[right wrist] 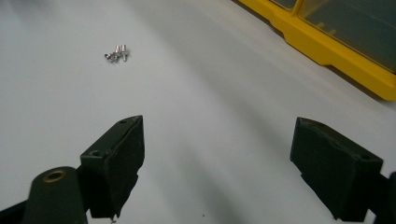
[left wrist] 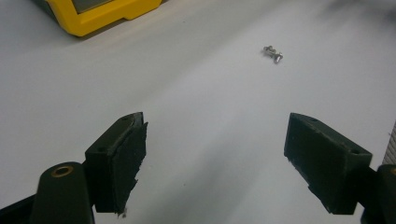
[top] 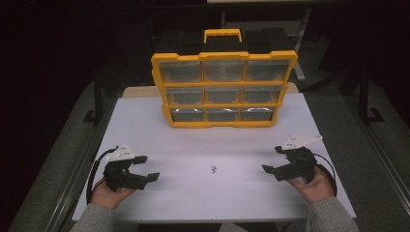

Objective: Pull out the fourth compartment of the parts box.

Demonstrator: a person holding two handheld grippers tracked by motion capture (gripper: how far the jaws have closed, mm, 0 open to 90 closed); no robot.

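Observation:
A yellow and black organizer case [top: 224, 89] with clear drawers stands upright at the back of the white table [top: 193, 140]. A few small metal screws [top: 213, 168] lie together in the middle of the table, between the two grippers; they also show as screws [left wrist: 272, 53] and screws [right wrist: 116, 53]. My left gripper [top: 147, 167] rests at the front left, held by a hand, jaws wide open and empty. My right gripper [top: 273, 159] sits at the front right, also open and empty. Both point inward toward the screws, well short of them.
The yellow corner of the case [left wrist: 93, 16] shows far left in the left gripper view, and its lower edge [right wrist: 336, 51] runs along the right in the right gripper view. Dark floor and metal frame legs surround the table.

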